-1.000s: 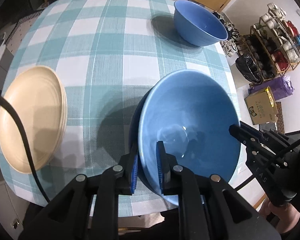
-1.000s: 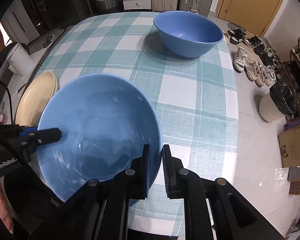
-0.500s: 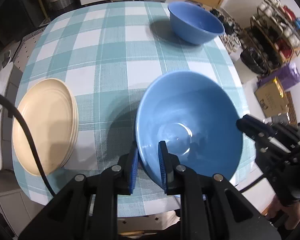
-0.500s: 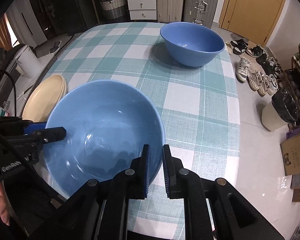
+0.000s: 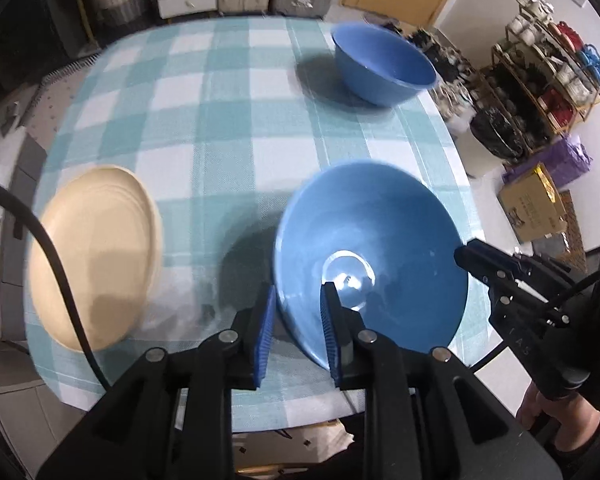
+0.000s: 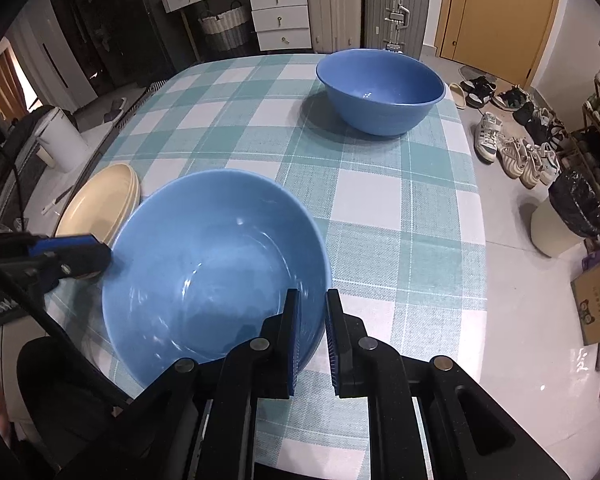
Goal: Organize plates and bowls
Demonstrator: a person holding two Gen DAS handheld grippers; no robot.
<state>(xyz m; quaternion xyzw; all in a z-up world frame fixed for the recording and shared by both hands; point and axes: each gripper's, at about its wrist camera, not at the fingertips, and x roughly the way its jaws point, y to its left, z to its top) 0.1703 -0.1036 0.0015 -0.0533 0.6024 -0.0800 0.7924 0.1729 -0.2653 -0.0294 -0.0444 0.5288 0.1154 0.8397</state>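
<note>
A near blue bowl [image 5: 372, 248] [image 6: 216, 264] is held above the checked table by both grippers. My left gripper [image 5: 298, 300] is shut on its left rim. My right gripper [image 6: 312, 304] is shut on its right rim, and shows in the left wrist view [image 5: 472, 258]. The left gripper shows in the right wrist view [image 6: 100, 252]. A second blue bowl [image 5: 384, 64] [image 6: 380, 90] stands at the table's far right. A stack of cream plates [image 5: 94, 256] [image 6: 100, 204] lies at the near left edge.
The table wears a teal-and-white checked cloth [image 5: 204, 120] [image 6: 380, 208]. Right of it on the floor are shoes [image 6: 512, 148], a bin with a black bag [image 6: 572, 212], a cardboard box [image 5: 534, 204] and a shelf rack [image 5: 552, 64]. Drawers and a suitcase [image 6: 396, 4] stand behind.
The held bowl has risen and tipped its opening more toward the left wrist camera; both cameras pulled back and up, so more of the room and the far bowl show.
</note>
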